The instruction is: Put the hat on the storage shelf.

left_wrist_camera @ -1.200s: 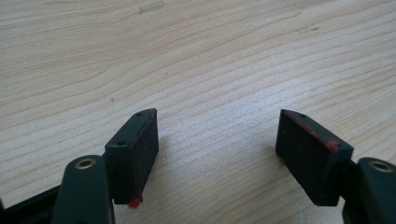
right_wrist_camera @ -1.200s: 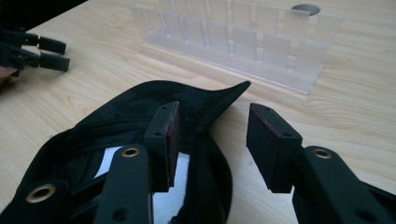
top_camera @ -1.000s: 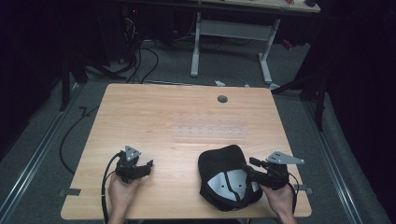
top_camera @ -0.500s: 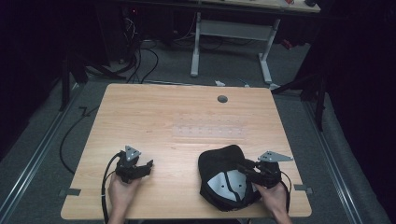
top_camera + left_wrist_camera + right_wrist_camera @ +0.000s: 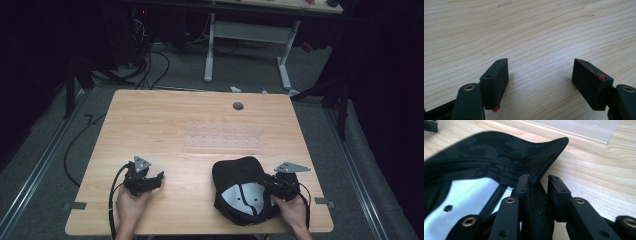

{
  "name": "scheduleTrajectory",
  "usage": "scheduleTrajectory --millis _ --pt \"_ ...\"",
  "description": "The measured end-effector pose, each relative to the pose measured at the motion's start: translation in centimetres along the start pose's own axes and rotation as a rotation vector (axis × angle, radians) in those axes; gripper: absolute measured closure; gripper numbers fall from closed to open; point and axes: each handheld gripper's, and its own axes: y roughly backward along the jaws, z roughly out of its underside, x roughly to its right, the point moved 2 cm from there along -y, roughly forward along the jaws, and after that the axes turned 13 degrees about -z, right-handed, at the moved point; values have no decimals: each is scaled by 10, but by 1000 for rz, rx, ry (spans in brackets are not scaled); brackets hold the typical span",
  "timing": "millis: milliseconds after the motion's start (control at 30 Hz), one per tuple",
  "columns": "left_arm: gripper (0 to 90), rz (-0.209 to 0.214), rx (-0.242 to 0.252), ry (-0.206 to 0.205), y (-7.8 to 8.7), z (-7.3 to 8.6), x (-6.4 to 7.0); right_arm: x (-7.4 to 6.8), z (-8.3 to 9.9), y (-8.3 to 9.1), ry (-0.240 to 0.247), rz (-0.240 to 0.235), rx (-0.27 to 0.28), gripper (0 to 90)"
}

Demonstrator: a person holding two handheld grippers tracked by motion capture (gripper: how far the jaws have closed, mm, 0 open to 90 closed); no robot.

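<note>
The cap (image 5: 243, 192) is showing black on its outside, with a faint tone-on-tone camouflage pattern (image 5: 486, 151) woven in, while its lining (image 5: 459, 202) is gleaming white, dotted with small dark eyelet holes. The table (image 5: 200, 125) is glowing a pale honey wood, streaked with wavy grain. The left gripper (image 5: 540, 82) is wearing black pads (image 5: 497, 80) flecked with red at the corners. The right gripper (image 5: 537, 187) is looking black too, its rivets shining brass, a grey plate (image 5: 291, 167) on top.

The right gripper (image 5: 266, 182) has moved left onto the cap's (image 5: 240, 192) rim.
</note>
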Motion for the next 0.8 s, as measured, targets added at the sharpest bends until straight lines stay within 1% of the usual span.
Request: scheduleTrajectory --millis 33,133,333,500,567,800 --pt "297 0 0 0 0 0 0 0 1 0 -7 -5 1 742" --pt "296 0 0 0 0 0 0 2 2 0 -7 -16 4 764" --pt "295 1 0 2 0 0 0 1 3 -1 6 -34 4 807" --pt "295 -1 -2 -1 0 0 0 0 2 -2 11 -47 4 822" --pt "292 -2 -2 -2 0 0 0 -1 1 -2 6 -57 6 827" --pt "282 -2 -4 -5 -1 0 1 -2 -6 4 12 -79 31 831"
